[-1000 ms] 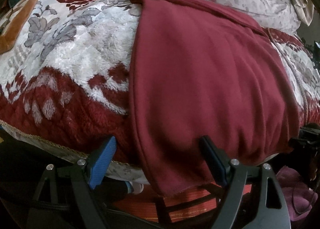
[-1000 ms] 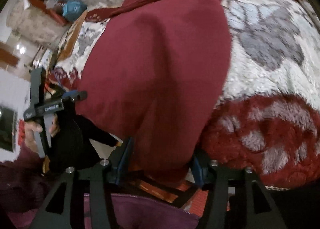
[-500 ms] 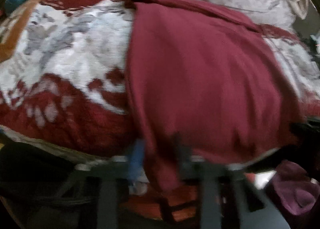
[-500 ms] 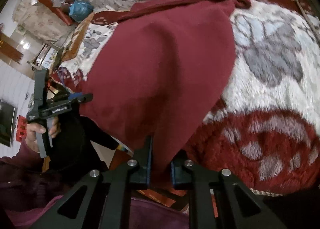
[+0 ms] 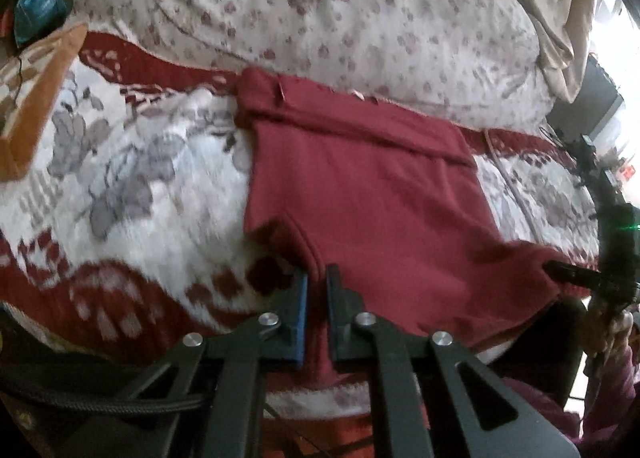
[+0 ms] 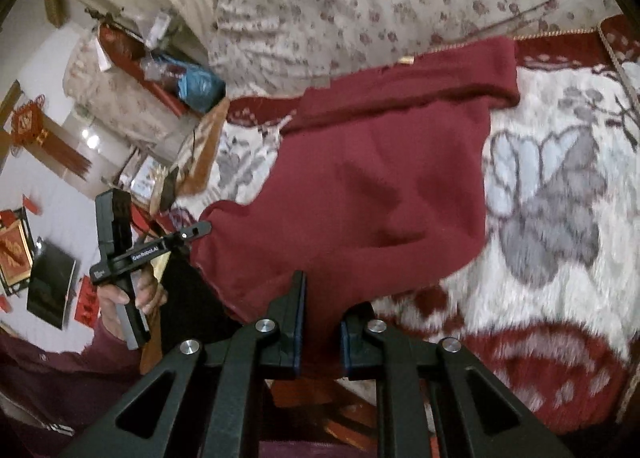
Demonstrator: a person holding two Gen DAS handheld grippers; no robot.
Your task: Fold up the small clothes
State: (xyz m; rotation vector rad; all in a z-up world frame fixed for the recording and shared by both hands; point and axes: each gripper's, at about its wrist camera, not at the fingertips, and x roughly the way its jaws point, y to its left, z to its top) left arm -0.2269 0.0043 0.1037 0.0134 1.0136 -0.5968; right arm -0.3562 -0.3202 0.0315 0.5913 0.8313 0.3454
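Your left tool [image 5: 317, 290] and right tool [image 6: 323, 310] have just been closing and now each pinch a near corner of the maroon garment [image 5: 360, 193], lying flat on the bed's floral blanket [image 5: 132, 193]. You're starting the fold; next, carry both corners toward the far edge evenly

Left gripper [image 5: 317, 286] fingers pinched nearly together; right gripper [image 6: 320, 306] likewise, both apparently angled downward.

Soft daylight, motion blur — fisheye-warped, dark corners
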